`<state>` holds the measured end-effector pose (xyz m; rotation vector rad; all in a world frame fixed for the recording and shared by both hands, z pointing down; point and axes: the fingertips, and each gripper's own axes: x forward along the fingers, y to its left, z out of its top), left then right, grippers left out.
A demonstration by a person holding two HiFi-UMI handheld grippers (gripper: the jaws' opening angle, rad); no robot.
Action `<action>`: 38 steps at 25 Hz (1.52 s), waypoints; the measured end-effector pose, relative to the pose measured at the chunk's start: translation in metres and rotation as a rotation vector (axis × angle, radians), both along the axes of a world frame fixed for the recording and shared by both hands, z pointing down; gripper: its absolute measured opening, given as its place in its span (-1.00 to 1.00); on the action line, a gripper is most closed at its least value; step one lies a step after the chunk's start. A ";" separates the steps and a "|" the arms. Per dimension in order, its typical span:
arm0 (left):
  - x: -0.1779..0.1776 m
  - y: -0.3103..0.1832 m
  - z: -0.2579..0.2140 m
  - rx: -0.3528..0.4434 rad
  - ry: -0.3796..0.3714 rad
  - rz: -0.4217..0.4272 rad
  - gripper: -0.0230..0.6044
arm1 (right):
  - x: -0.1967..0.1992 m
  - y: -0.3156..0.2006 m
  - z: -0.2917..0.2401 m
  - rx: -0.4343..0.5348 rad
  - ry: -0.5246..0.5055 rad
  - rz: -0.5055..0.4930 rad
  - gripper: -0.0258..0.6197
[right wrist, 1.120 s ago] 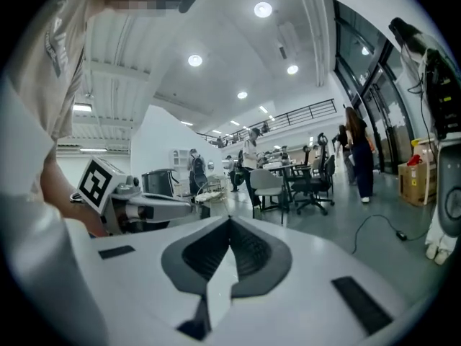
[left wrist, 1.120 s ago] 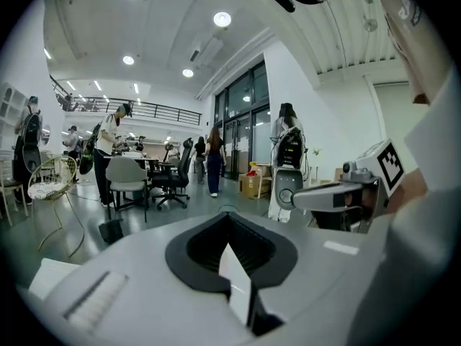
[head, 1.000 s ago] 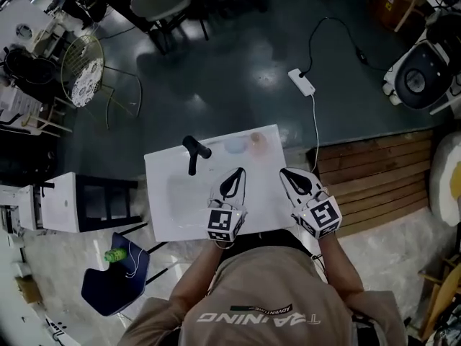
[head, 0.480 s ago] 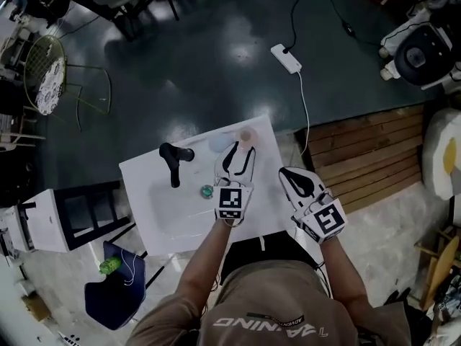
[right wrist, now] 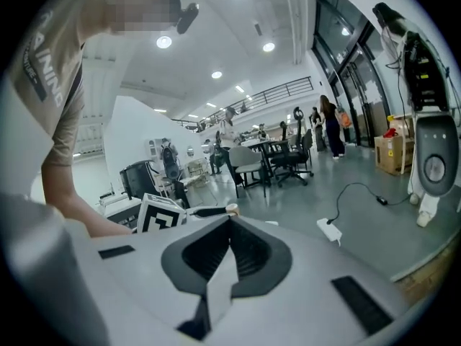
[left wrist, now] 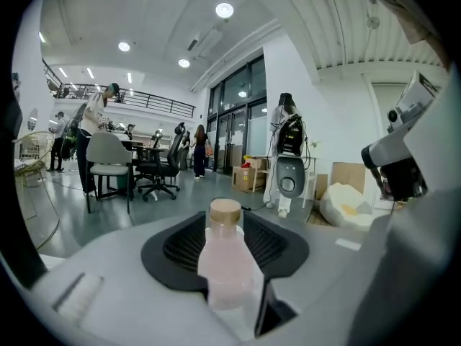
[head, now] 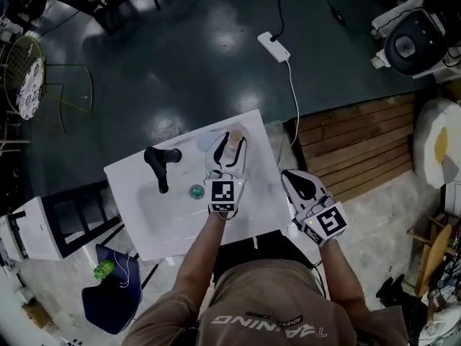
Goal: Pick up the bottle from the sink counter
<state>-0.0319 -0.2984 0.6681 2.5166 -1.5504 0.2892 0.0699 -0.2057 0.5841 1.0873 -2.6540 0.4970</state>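
Advanced left hand-held gripper (head: 229, 141) to surface's (head: 259, 193) far edge, jaws wide apart around bottle (left wrist: 227, 262), not pressing; right hand-held gripper (right wrist: 230, 220) closed, empty.

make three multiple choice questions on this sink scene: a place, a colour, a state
1. Where is the bottle?
A) in the basin by the drain
B) between the left gripper's jaws on the counter's far edge
C) on the floor
2. What colour is the bottle's cap?
A) blue
B) black
C) tan
3. How do the right gripper's jaws stand?
A) together, empty
B) wide apart
C) closed on the bottle
Answers: 1 B, the left gripper view shows it between jaws that have just been opening; 2 C, it looks tan there; 3 A, the right gripper view shows them meeting on nothing.
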 end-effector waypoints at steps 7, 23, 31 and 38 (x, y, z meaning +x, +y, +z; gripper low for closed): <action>0.004 -0.011 -0.002 0.032 -0.002 0.014 -0.46 | -0.004 -0.014 0.004 -0.003 -0.007 0.004 -0.90; 0.003 -0.007 -0.004 0.105 -0.018 0.007 -0.50 | 0.001 -0.018 0.019 -0.046 0.020 -0.020 -0.90; 0.004 -0.007 -0.006 0.138 -0.001 0.038 -0.50 | -0.003 -0.010 0.031 -0.076 0.033 -0.051 -0.90; 0.009 -0.008 -0.007 0.153 -0.007 0.055 -0.51 | 0.002 0.001 0.040 -0.106 0.047 -0.063 -0.90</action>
